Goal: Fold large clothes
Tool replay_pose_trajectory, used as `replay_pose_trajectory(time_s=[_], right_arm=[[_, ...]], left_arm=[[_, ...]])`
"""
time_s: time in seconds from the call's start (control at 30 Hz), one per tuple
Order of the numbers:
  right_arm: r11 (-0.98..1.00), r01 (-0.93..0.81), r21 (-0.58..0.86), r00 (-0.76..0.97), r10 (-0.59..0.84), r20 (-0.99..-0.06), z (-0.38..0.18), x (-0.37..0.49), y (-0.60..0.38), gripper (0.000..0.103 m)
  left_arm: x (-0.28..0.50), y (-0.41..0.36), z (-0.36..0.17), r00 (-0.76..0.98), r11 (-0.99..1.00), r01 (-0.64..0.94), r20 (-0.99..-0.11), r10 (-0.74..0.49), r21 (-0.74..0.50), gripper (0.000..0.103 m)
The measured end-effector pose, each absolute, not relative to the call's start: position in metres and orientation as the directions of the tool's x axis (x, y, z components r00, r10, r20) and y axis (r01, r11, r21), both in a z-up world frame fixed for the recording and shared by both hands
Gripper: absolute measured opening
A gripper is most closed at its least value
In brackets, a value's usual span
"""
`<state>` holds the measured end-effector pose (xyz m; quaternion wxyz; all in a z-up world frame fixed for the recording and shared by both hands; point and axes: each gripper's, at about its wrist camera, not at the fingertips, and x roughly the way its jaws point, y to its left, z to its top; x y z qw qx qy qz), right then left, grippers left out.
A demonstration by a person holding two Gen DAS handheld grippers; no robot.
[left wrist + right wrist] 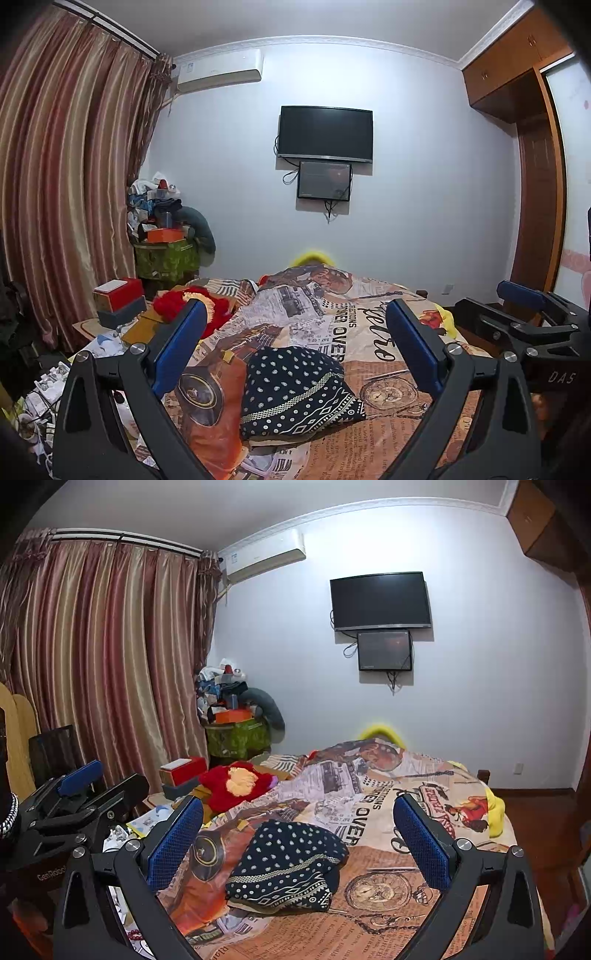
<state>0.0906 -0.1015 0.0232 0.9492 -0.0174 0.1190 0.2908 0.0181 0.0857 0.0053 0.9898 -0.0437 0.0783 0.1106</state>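
On the bed (388, 384), one folded garment (295, 391), two grippers spread.

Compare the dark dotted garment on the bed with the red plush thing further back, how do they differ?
The dotted garment is dark navy with white dots and a patterned band; the red plush is bright red with a yellow centre. The garment lies near the grippers, mid-bed; the plush sits farther back, at the left edge. Both rest untouched on the bed.

garment (295, 391): navy, white dots; bedspread (388, 435): orange newsprint; curtain (66, 184): striped
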Motion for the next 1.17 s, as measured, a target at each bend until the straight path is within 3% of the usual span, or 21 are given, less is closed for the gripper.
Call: replay_pose_trajectory(time_s=[1.17], right_arm=[[0.834, -0.550, 0.043, 0.806, 0.544, -0.233, 0.0232, 0.0891, -0.0960, 0.103]], left_arm=[[0.0197, 0.0953, 0.0017, 0.969, 0.978, -0.181, -0.187, 0.160, -0.100, 0.098]])
